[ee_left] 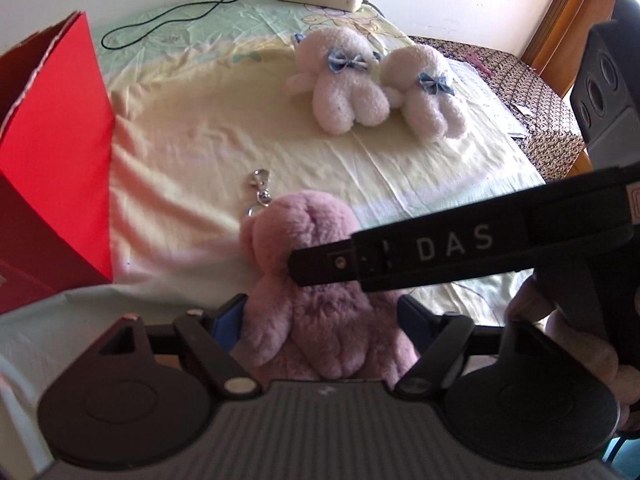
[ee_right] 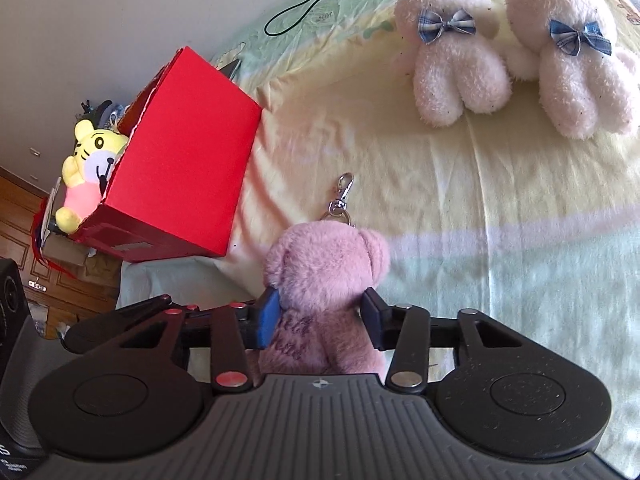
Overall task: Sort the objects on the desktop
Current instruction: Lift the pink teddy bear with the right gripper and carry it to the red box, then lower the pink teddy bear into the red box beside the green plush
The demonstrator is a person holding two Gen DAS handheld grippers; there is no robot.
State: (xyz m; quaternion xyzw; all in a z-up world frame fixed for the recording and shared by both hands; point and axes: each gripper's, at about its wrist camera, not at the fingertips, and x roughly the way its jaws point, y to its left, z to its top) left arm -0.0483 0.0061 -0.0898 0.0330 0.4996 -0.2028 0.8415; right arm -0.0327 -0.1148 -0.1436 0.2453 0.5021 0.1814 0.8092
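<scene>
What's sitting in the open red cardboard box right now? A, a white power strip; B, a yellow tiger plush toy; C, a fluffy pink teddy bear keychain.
B: a yellow tiger plush toy sits in the red cardboard box; the bear lies on the sheet.

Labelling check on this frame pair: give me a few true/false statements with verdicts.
1. The fluffy mauve plush bear lies between the right gripper fingers. True.
2. A metal keychain clasp is attached to the bear. True.
3. The two pale pink plush bunnies wear red bows. False: blue checked bows.
4. The red cardboard box holds nothing. False: a yellow plush tiger shows at its opening.
5. The bunnies lie touching. True.
</scene>
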